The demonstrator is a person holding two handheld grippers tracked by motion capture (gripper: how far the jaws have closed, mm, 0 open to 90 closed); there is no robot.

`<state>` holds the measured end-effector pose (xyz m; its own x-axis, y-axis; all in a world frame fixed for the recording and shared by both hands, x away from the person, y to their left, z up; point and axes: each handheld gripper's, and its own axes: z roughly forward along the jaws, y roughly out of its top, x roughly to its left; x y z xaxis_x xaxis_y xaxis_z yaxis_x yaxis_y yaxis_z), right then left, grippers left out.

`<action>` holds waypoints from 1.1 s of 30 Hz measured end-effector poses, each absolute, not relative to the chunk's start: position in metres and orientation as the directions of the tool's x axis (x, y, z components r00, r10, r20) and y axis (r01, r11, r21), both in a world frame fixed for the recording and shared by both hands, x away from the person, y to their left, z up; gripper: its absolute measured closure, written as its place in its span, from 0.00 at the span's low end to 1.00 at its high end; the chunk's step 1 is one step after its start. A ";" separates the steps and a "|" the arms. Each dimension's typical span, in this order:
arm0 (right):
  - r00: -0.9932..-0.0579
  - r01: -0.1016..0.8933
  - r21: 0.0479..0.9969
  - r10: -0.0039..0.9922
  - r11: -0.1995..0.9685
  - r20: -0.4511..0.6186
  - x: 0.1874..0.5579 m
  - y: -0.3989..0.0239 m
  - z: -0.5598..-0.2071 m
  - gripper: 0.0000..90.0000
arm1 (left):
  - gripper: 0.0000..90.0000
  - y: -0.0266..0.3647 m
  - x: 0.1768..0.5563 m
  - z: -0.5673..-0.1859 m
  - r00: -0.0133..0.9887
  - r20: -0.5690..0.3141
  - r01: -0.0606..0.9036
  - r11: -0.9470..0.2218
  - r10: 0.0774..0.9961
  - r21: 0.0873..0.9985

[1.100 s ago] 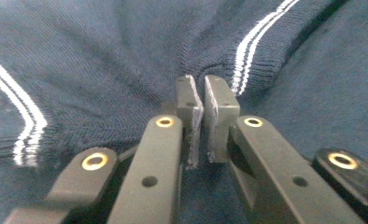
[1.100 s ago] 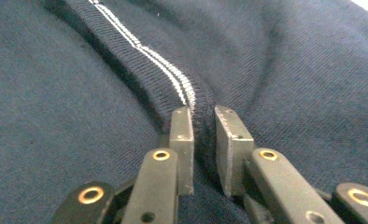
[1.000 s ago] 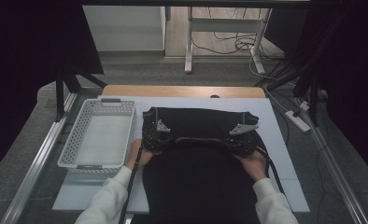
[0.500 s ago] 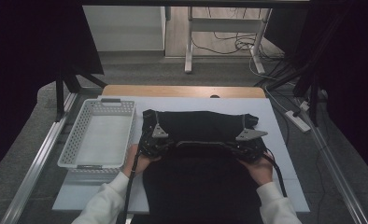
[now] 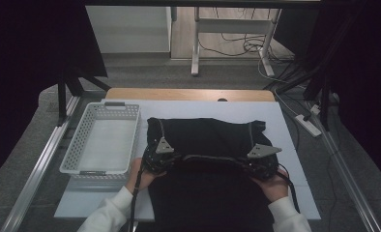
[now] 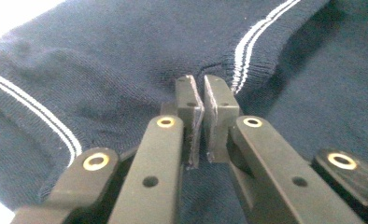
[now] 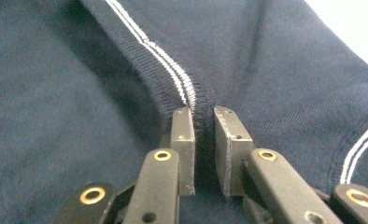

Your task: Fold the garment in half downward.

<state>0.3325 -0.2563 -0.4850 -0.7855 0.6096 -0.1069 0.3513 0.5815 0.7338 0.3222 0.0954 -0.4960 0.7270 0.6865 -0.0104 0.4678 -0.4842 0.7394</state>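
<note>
A dark navy garment [image 5: 203, 135] with thin white double stripes lies spread on the white table top [image 5: 287, 130]. Its near part is doubled over and reaches past the front edge. My left gripper [image 5: 167, 157] is shut on the fold's left end, my right gripper [image 5: 251, 162] on its right end, each held by a hand. In the left gripper view the jaws [image 6: 205, 112] stand almost together, with knit cloth [image 6: 126, 56] running in between. The right gripper view shows the jaws [image 7: 203, 140] pinching the ribbed, striped hem [image 7: 173, 79].
A white perforated basket [image 5: 89, 140] stands empty at the table's left, close to my left hand. A wooden strip [image 5: 188, 94] borders the far edge. Metal rails run along both sides, with dark curtains, table legs and cables beyond.
Both hands have drawn toward the near edge, pulling the gripped fold with them. More of the garment's far layer now lies uncovered.
</note>
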 end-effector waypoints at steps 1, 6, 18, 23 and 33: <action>-0.787 0.351 0.733 0.607 0.583 -0.106 0.332 -0.257 -0.486 0.87 | 0.94 0.095 0.321 -0.497 0.727 -0.015 0.471 -0.482 0.687 0.739; -0.790 0.363 0.727 0.606 0.583 -0.093 0.324 -0.260 -0.492 0.87 | 0.94 0.094 0.315 -0.499 0.734 -0.023 0.472 -0.486 0.678 0.736; -0.797 0.357 0.722 0.596 0.593 -0.096 0.300 -0.264 -0.495 0.87 | 0.94 0.093 0.296 -0.502 0.748 -0.030 0.464 -0.490 0.663 0.738; -0.804 0.359 0.714 0.588 0.600 -0.089 0.294 -0.264 -0.498 0.90 | 0.94 0.093 0.292 -0.504 0.749 -0.031 0.468 -0.494 0.662 0.733; -0.804 0.368 0.724 0.591 0.583 -0.067 0.294 -0.268 -0.503 0.87 | 0.93 0.092 0.293 -0.508 0.752 -0.037 0.472 -0.498 0.658 0.728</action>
